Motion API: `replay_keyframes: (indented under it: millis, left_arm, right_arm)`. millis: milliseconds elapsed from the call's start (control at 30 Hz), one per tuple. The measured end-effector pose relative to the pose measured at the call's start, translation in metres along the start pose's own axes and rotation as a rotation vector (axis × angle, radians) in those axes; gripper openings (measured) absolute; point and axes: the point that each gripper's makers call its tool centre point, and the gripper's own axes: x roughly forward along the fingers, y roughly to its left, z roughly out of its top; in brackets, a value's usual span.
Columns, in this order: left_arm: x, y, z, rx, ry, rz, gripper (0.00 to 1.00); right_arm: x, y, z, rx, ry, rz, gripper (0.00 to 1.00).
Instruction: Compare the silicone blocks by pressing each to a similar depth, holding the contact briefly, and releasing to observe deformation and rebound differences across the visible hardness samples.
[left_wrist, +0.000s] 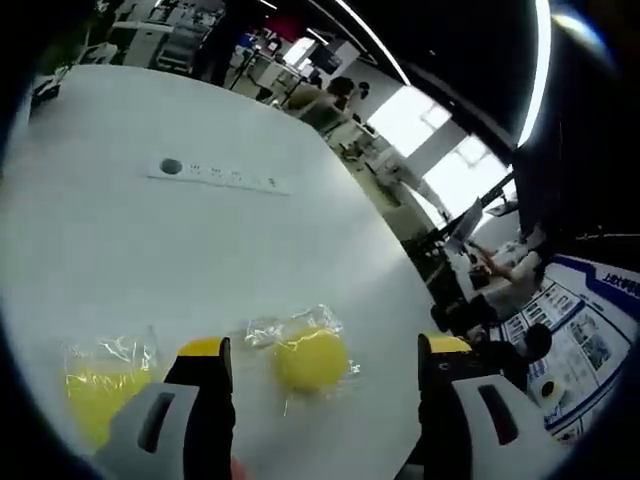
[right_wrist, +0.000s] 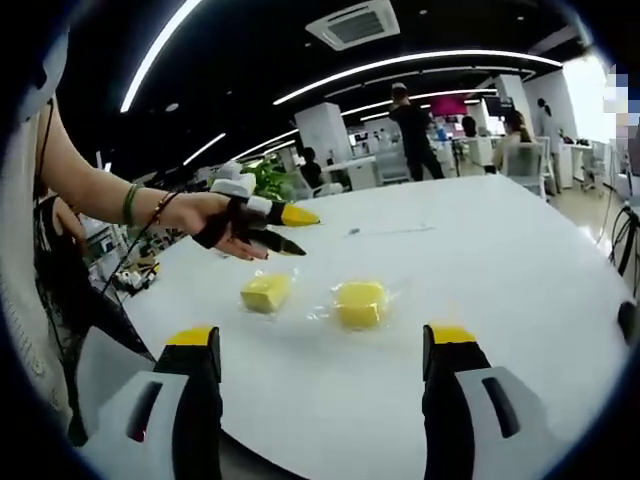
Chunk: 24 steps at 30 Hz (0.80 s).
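Left gripper (left_wrist: 325, 350) is sitting jaws wide apart, nothing between the pads, hovering above the white table (left_wrist: 150, 250). In the left gripper view a yellow silicone block (left_wrist: 311, 358) in clear wrap is lying on the table just ahead of the gap between the jaws, slightly toward the 12 o'clock side of the tips. A second yellow block (left_wrist: 97, 392), also in crinkled clear wrap, is lying at about 9 o'clock of the first, beside the left-hand jaw and partly hidden by it. Farther up the table, around 11 o'clock, a flush power strip panel (left_wrist: 218, 176) is sitting in the tabletop.

Right gripper (right_wrist: 325, 345) is also holding jaws spread, nothing clamped. In the right gripper view both blocks are lying on the table (right_wrist: 520, 270) ahead of the jaws, close together but not touching: the wrapped one (right_wrist: 361, 302) near centre, the other (right_wrist: 265, 291) at its 9 o'clock. The person's hand (right_wrist: 222, 226) is holding the left gripper (right_wrist: 290, 229) at about 10 o'clock of the blocks, yellow tips pointing toward 3 o'clock, above the table and clear of both blocks.

Office desks and people are standing in the background; detail too blurred to read.
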Motion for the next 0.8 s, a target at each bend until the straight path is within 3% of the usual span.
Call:
replay_keyframes:
  millis: [333, 500, 800]
  left_arm:
    - [0.044, 0.017, -0.029, -0.161, 0.033, -0.016, 0.74]
    - [0.056, 0.025, -0.033, -0.197, 0.020, -0.022, 0.72]
    - [0.070, 0.042, -0.028, -0.278, -0.072, -0.048, 0.60]
  right_arm:
    - [0.006, -0.012, 0.000, 0.015, 0.005, -0.033, 0.76]
    - [0.010, -0.017, -0.001, 0.022, 0.018, -0.033, 0.74]
    - [0.021, -0.021, -0.003, 0.025, 0.045, -0.033, 0.73]
